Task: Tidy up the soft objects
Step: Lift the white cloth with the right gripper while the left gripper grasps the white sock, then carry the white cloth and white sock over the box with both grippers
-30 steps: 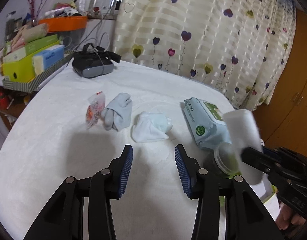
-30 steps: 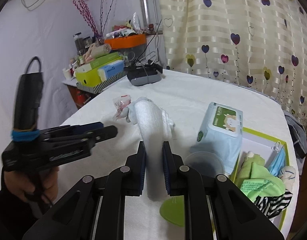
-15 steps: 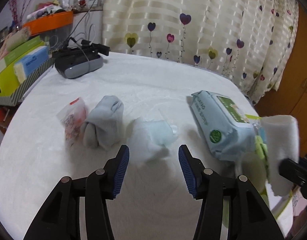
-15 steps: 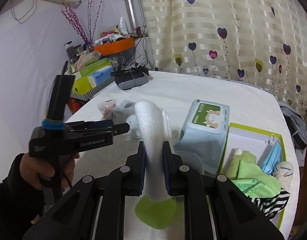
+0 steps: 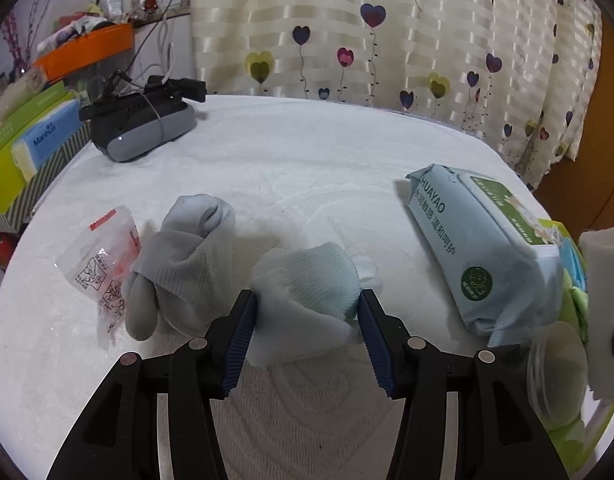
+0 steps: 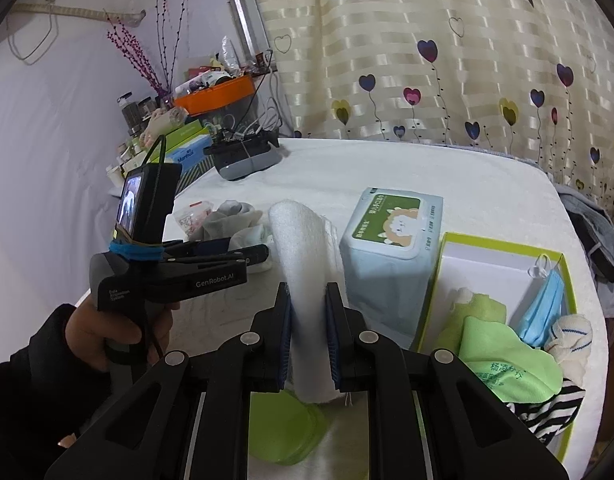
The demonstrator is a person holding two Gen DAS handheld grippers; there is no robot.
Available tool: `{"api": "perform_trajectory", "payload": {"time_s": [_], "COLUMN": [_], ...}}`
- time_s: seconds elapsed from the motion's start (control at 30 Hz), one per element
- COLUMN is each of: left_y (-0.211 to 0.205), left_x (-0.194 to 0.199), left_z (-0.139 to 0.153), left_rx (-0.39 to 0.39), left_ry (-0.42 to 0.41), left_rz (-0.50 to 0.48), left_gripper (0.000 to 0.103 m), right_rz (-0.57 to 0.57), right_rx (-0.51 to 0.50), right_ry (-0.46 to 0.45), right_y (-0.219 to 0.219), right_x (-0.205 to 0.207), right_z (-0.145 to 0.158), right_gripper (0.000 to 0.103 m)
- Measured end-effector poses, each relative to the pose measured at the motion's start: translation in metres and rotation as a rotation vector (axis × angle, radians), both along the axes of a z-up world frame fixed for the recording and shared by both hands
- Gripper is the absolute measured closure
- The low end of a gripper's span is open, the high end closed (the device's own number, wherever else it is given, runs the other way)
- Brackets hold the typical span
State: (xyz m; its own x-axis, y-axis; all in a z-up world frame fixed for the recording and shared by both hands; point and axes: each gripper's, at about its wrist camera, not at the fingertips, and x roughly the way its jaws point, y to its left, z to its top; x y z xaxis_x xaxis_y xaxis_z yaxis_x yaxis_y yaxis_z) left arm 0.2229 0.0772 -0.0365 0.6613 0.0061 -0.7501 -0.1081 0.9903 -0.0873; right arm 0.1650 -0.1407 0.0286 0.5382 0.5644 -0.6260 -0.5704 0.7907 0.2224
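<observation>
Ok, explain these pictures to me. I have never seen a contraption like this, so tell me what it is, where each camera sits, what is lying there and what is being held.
No robot here: a person carries a handheld two-finger clamp in each hand, each with a wide-angle camera looking along its fingers.

The left camera's picture shows the left gripper, jaws wide open, straddling a pale bundled sock that lies on the white cloth; the pads are not seen pressing it. Beside it lie a grey sock bundle, a small plastic packet and a wet-wipes pack.

The right camera's picture shows the right gripper clamped on a white folded cloth. At right, a green-rimmed box already holds soft items, including a blue face mask. At left, the person's hand grips the other tool's handle.
</observation>
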Motion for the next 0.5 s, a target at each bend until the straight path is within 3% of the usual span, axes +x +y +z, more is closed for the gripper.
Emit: {"api": "perform_trajectory", "payload": {"time_s": [0.07, 0.23, 0.5], "left_y": [-0.002, -0.003, -0.009], "left_x": [0.002, -0.002, -0.029], "left_z": [-0.002, 0.003, 0.02], "left_rx": [0.014, 0.031, 0.016], "left_ry": [0.0, -0.007, -0.043], "left_rz": [0.002, 0.008, 0.014], "left_gripper": [0.054, 0.071, 0.075], "right_rz": [-0.005, -0.012, -0.019], "right_rx": [0.006, 0.014, 0.024], "right_ry": [0.001, -0.003, -0.021], "right_y": [-0.002, -0.007, -0.013], "right_x": [0.0, -0.003, -0.014], "right_z": [0.0, 0.003, 0.012], "right_gripper": [0.087, 0.087, 0.087]}}
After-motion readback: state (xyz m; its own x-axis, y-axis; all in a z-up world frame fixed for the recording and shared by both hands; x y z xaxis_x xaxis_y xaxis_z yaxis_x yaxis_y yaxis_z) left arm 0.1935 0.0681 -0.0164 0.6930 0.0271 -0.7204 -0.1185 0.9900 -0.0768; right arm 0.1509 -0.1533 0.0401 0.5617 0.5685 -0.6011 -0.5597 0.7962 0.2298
